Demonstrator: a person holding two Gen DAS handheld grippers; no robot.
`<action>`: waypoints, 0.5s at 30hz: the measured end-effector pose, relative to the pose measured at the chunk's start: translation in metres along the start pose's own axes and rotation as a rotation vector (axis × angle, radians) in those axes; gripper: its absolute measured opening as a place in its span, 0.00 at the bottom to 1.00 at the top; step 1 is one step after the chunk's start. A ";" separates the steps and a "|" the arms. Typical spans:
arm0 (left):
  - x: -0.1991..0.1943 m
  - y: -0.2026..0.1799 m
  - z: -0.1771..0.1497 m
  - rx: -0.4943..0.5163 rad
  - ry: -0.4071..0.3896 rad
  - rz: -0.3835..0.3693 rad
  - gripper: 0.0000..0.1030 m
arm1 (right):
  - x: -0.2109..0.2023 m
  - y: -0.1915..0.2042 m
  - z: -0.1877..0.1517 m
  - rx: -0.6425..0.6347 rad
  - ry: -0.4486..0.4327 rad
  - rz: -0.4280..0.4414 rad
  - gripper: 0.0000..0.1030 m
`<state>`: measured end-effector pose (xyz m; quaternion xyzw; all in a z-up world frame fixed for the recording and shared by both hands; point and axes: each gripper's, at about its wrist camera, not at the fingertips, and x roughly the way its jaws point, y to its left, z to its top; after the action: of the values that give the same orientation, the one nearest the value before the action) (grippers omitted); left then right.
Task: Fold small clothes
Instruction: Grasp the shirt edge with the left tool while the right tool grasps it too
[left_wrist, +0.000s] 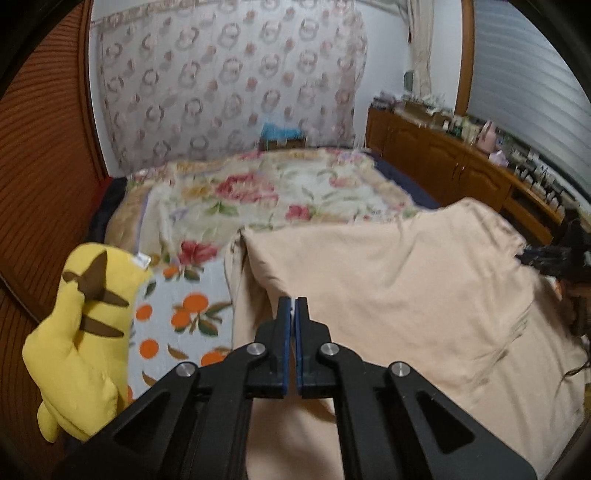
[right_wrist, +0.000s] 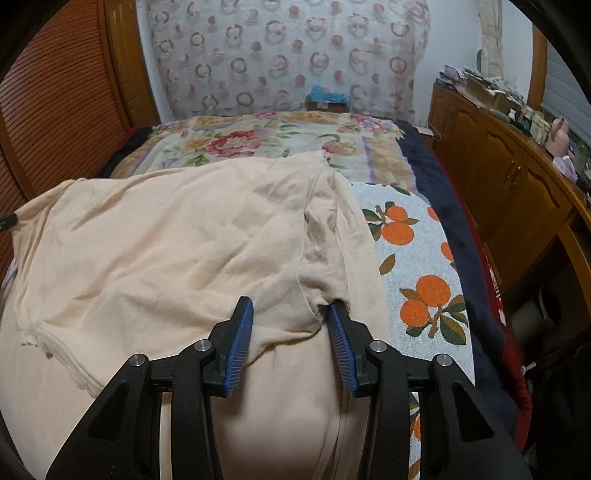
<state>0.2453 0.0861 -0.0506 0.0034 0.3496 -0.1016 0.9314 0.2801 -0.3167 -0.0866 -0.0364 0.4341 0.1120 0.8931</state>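
A pale peach shirt (left_wrist: 388, 280) lies spread on the bed; it also shows in the right wrist view (right_wrist: 177, 243), partly folded over itself with a sleeve seam near the middle. My left gripper (left_wrist: 296, 301) is shut, its blue pads nearly touching, low over the shirt's left part; a thin bit of cloth may sit between them but I cannot tell. My right gripper (right_wrist: 290, 308) is open, its jaws astride a bunched fold of the shirt by the sleeve. The right gripper also appears at the right edge of the left wrist view (left_wrist: 554, 258).
A yellow plush toy (left_wrist: 81, 332) lies at the bed's left edge. An orange-print towel (right_wrist: 417, 273) and a floral blanket (right_wrist: 258, 144) cover the bed. A wooden cabinet (right_wrist: 509, 184) with clutter runs along the right. A slatted wooden door (right_wrist: 62, 92) is at left.
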 end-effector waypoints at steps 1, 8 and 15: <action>-0.003 0.000 0.002 -0.002 -0.008 -0.004 0.00 | 0.000 -0.002 0.002 0.007 -0.001 0.003 0.37; -0.013 0.003 0.002 -0.033 -0.039 0.027 0.00 | -0.004 0.002 0.015 -0.031 -0.015 0.010 0.06; -0.031 0.000 -0.007 -0.063 -0.072 0.037 0.00 | -0.046 0.009 0.021 -0.054 -0.132 0.037 0.03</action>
<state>0.2174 0.0927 -0.0357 -0.0231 0.3188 -0.0731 0.9447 0.2663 -0.3126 -0.0374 -0.0452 0.3717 0.1421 0.9163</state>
